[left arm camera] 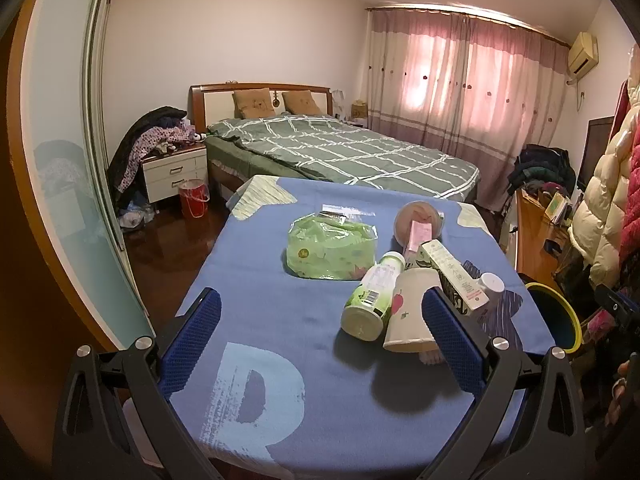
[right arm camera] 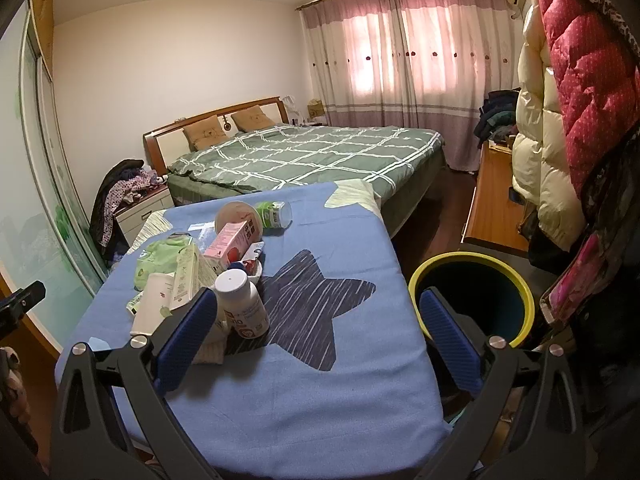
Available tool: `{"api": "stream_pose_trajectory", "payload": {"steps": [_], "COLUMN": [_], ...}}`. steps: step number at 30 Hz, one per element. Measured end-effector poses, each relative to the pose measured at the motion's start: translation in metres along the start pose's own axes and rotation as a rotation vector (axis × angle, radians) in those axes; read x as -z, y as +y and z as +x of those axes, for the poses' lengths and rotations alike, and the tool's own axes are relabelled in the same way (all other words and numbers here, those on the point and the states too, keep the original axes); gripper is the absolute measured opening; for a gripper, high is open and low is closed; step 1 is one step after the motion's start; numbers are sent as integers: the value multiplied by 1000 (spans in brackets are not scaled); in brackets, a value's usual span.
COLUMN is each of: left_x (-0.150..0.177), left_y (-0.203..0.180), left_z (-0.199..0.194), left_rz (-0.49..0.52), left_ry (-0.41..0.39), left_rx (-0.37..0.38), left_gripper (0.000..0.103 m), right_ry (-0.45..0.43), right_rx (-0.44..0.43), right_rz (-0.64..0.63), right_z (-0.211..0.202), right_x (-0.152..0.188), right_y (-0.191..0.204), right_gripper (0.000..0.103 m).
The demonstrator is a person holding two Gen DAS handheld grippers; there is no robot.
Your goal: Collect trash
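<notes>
**Both grippers hanging open over the cluttered table, nothing held**

A green-checked bed is lying far ahead of both sets of fingers, with pink curtains glowing behind it. A table under a blue cloth is spreading out beneath and between the fingers in both views. A yellow-rimmed trash bin is standing off the table's edge, just beyond the right gripper's right finger.

The left gripper is hovering wide open and gripping nothing. The right gripper is likewise spread wide and empty.

The trash is sitting in one pile on the cloth. A green tissue pack is lying ahead of the left gripper, between its fingers. A white carton is leaning across the pile just past the left gripper's right finger. A paper cup is lying on its side touching that same finger's inner edge, and a green-labelled bottle is lying against the cup. A pink box is resting further ahead. A white-capped bottle is standing just beside the right gripper's left finger.
</notes>
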State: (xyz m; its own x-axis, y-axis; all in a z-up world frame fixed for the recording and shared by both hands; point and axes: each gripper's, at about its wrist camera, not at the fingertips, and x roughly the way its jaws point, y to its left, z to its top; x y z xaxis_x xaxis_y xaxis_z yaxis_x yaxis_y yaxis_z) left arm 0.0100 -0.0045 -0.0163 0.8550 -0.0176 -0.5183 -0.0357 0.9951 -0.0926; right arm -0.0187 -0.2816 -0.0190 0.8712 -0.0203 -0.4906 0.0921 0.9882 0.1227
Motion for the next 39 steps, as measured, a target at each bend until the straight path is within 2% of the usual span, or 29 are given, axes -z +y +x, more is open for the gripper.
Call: {"api": "stream_pose_trajectory", "payload": {"steps": [39], "left_x": [4], "left_y": [-5], "left_z": [5], "left_rz": [9], "left_ry": [18], "left_rx": [7], "left_gripper": [99], "right_ry": [3], "right_rx": [0], "right_rz": [4], "right_z": [3], "right_x": [2], "right_y": [0], "right_gripper": [97]}}
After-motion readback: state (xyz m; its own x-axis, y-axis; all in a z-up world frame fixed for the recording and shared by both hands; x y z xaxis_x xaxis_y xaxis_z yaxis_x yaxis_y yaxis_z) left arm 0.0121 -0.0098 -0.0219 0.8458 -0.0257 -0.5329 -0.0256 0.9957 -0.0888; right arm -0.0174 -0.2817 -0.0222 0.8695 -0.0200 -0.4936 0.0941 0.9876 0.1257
